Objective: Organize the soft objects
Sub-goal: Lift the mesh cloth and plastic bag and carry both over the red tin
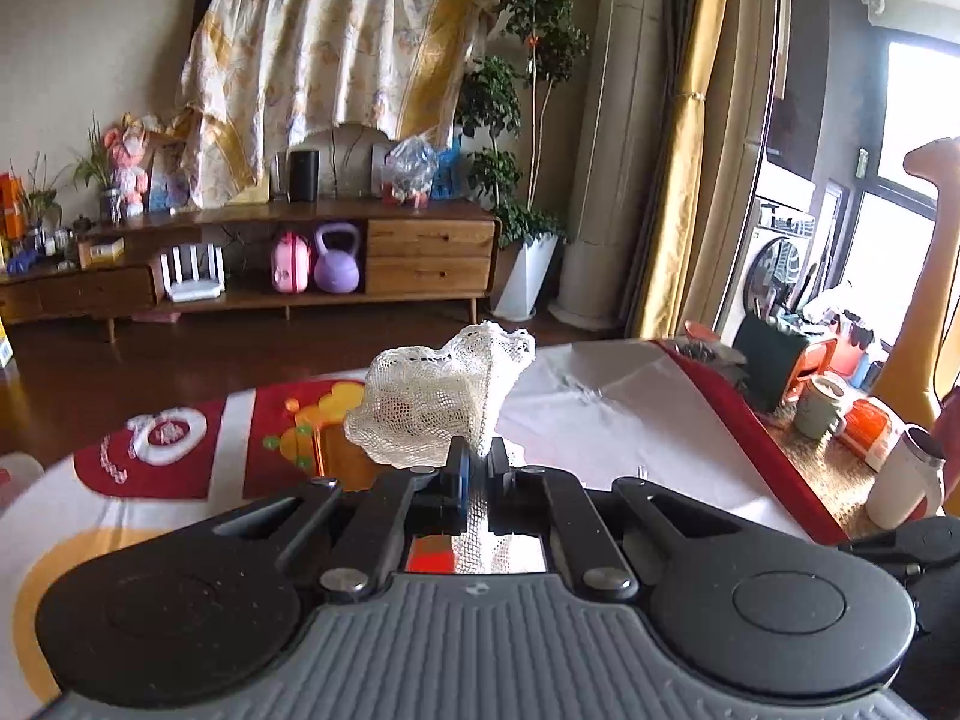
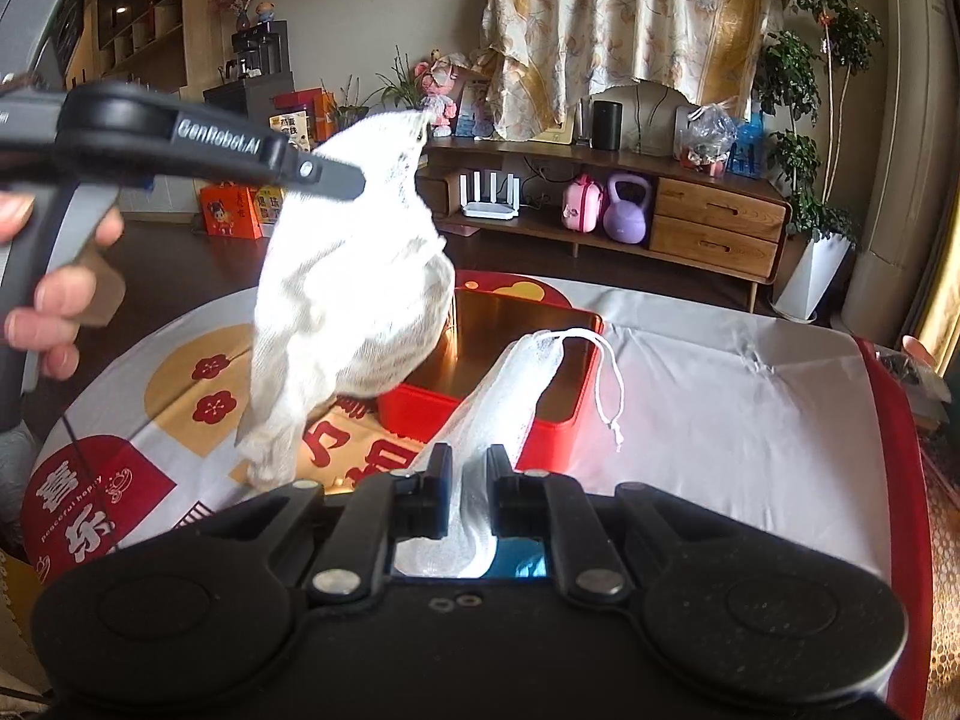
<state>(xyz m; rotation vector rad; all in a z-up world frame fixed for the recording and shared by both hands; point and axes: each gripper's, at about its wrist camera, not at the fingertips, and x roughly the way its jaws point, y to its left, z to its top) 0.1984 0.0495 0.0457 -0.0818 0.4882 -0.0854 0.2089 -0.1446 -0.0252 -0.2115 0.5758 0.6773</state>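
Cloth [image 2: 354, 300] hangs above table [image 2: 750, 396], pinched in closed left gripper [image 1: 477, 456] | mesh bag [image 2: 510, 396] clamped in nearly closed right gripper [image 2: 465, 468], likely lifted clear for red tin [image 2: 564, 420]

Hanging mesh bag [image 2: 354, 276] blocks the red tin's [image 2: 558, 420] left approach.

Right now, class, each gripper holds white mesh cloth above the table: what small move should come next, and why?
Probably lower the left gripper so its white mesh cloth bundle settles into the open red tin box: the bundle hangs beside the box's near corner, and the box looks empty.
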